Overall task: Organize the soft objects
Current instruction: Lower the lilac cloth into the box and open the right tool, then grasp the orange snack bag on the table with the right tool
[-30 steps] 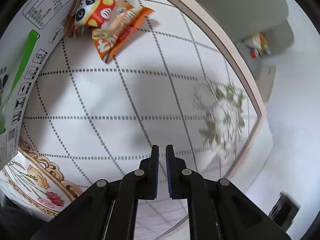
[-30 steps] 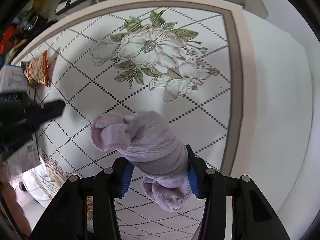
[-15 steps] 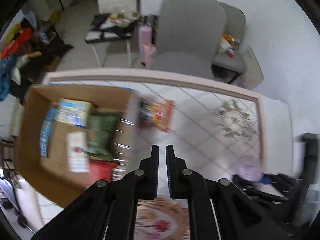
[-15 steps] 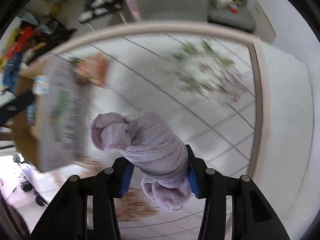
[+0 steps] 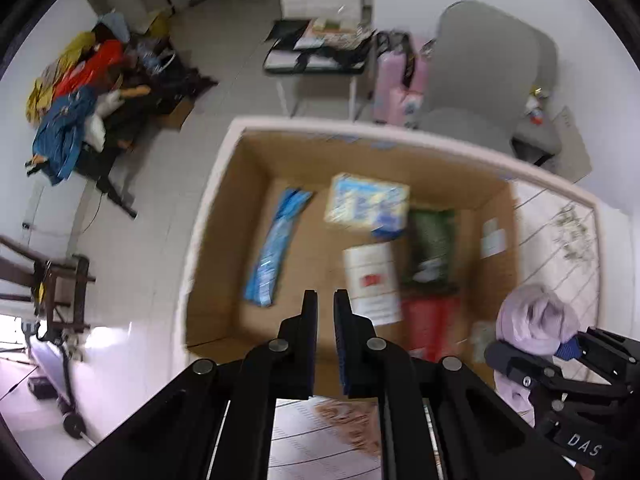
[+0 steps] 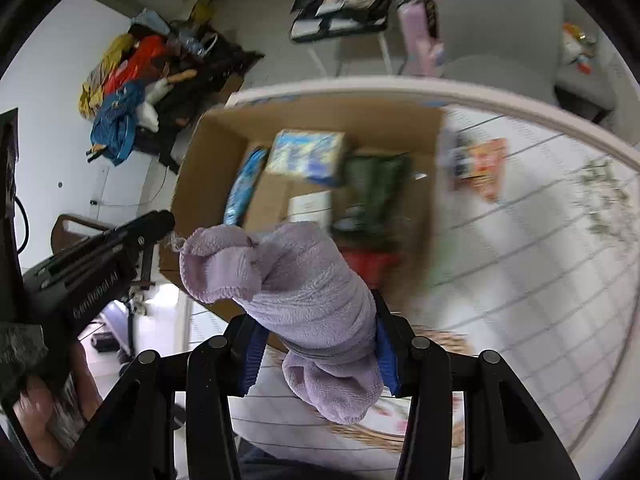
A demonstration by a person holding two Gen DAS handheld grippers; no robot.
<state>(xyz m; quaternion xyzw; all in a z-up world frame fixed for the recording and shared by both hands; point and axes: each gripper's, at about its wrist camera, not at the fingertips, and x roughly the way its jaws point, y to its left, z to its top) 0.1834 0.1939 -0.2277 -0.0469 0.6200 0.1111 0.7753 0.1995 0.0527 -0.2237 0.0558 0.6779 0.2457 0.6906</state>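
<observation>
Holding a rolled lilac towel (image 6: 308,292) between the fingers (image 6: 250,354), hanging above the worktop (image 6: 520,264) near the open cardboard box (image 6: 224,136).

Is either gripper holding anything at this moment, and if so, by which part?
The right gripper is shut on the rolled lavender towel, clamped around its lower middle, with both ends sticking out. The left gripper is nearly closed and holds nothing.

Open cardboard box (image 5: 256,168) top, bare floor patch centre-left (image 5: 312,264) between blue packet (image 5: 276,248) and white packet (image 5: 372,284).

both grippers raised, cardboard box (image 5: 256,184) seemingly nearer
</observation>
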